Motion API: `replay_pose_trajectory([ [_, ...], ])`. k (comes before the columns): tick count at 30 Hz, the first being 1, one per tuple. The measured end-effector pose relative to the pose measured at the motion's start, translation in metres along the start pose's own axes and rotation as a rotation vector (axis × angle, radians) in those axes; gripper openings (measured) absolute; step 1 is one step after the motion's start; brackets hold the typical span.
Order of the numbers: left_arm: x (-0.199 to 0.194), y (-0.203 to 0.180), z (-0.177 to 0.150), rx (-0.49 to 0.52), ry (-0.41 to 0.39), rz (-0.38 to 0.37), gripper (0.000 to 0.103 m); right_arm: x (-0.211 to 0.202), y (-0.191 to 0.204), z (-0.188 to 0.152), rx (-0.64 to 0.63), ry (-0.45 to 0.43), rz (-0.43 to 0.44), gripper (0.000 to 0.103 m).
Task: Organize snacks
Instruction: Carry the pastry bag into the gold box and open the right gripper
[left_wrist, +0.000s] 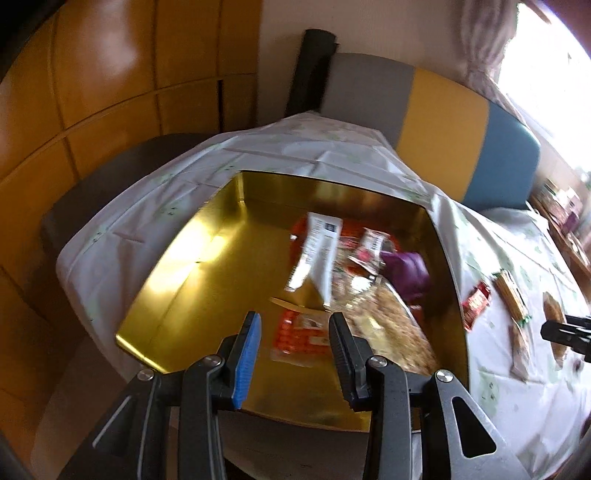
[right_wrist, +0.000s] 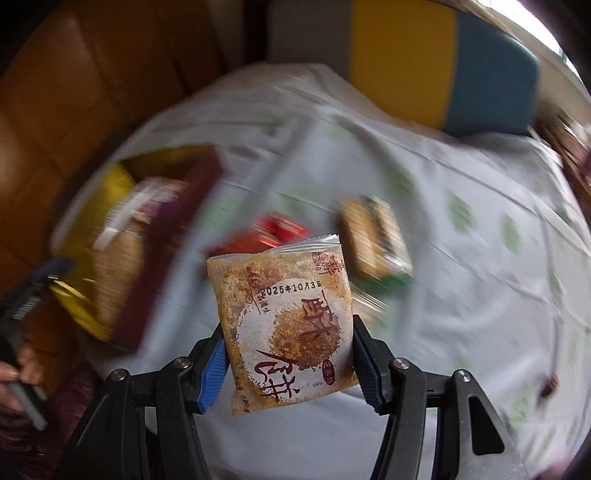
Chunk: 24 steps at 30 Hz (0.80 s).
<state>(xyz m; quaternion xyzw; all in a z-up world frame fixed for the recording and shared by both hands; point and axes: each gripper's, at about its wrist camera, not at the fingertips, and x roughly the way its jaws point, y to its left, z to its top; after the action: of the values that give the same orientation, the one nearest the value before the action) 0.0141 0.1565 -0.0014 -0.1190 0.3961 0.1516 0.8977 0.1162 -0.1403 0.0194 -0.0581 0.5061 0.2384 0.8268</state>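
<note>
Fig.: My right gripper (right_wrist: 290, 354) pinches a biscuit packet (right_wrist: 282, 321) at mid-sides, held above the tablecloth (right_wrist: 461, 295). Pkt looks light, crinkly, slick; contents prob. crumbly, so I grip gently. Left gripper (left_wrist: 295, 354) spread, empty, over gold tin (left_wrist: 192, 280) at left.

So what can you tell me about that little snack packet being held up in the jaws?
The snack packet is a small clear plastic pouch, sealed with a crimped top edge, showing a round, crumbly brown biscuit inside. Dark red characters and a printed date mark its front. It stands nearly upright, tilted slightly, clamped by its lower sides in the right gripper, lifted above the cloth-covered table. Nothing else touches it.
</note>
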Motion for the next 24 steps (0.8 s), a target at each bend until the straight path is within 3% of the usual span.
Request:
replay_pose_trajectory([
  [7,0.002,0.019,0.005,-0.046,-0.010,0.027,0.039,0.020,0.099,0.041,-0.127,-0.033,0.147,0.061],
  [13,0.007,0.022,0.004,-0.051,0.004,0.024,0.039,0.064,0.142,0.062,-0.147,0.013,0.170,0.061],
  [17,0.008,0.023,0.005,-0.055,0.004,0.022,0.039,0.085,0.153,0.056,-0.186,0.037,0.094,0.067],
  [24,0.009,0.020,0.003,-0.050,0.011,0.024,0.039,0.066,0.134,0.053,-0.155,-0.024,0.109,0.071],
])
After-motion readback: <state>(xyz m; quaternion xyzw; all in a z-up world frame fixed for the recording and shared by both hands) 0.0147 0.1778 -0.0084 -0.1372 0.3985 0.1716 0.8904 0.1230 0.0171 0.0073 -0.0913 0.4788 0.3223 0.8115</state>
